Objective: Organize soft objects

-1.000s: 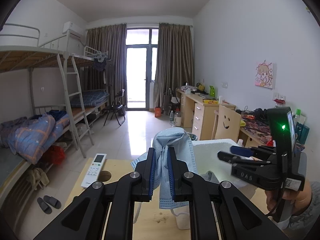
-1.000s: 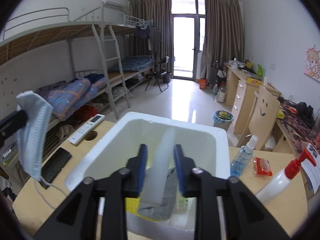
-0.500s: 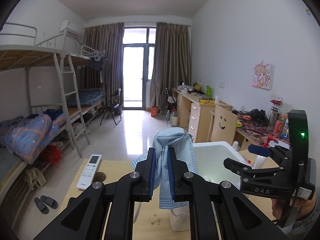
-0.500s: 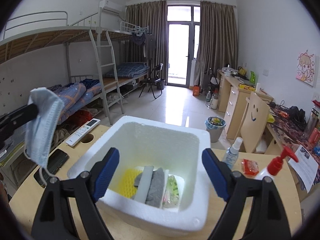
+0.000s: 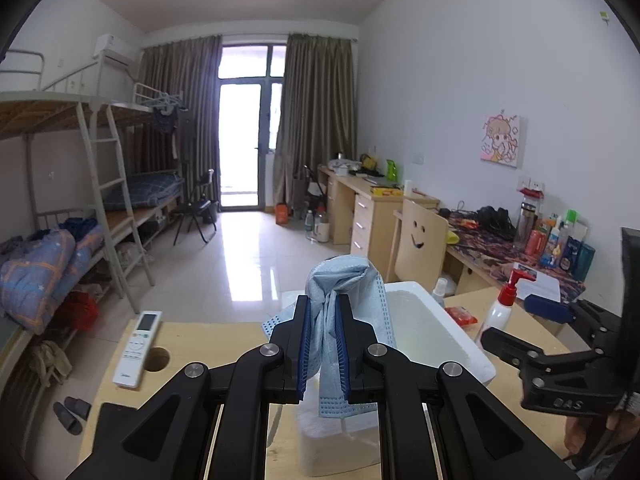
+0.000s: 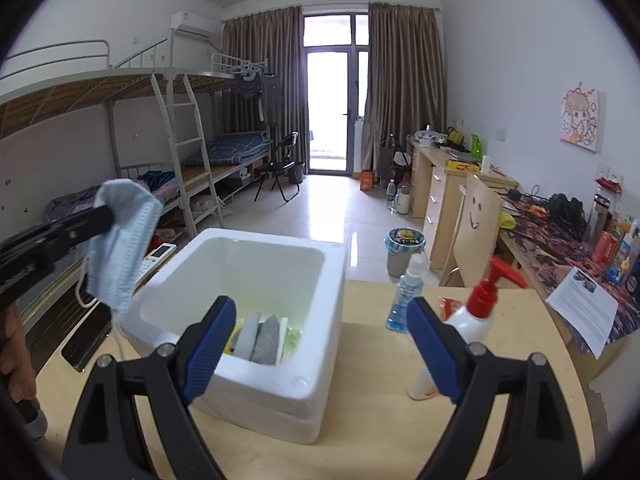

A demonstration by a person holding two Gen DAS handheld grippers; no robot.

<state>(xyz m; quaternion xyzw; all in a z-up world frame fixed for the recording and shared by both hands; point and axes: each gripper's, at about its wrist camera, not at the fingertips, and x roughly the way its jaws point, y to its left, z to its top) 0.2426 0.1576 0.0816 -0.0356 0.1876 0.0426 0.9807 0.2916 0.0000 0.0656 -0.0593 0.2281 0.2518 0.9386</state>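
One round pale wooden table [image 6: 376, 420] beneath both grippers, bearing one white square foam box [image 6: 320, 280] just ahead of the right gripper [image 6: 320, 354], with about four soft pieces packed upright in its bottom: yellow, white, grey, green. Right gripper's two blue-padded jaws opening wide, nothing between them; beyond its right finger, one red-capped white pump bottle [image 6: 472, 320] and one small blue spray bottle [image 6: 404, 300]. Left gripper [image 5: 324, 344] clamped tight on one crumpled light-blue face mask [image 5: 344, 304], hanging above the table just left of the box.

soft daylight from the balcony door [image 5: 244, 140] glares off the floor [image 5: 244, 264]; fisheye-bent edges.
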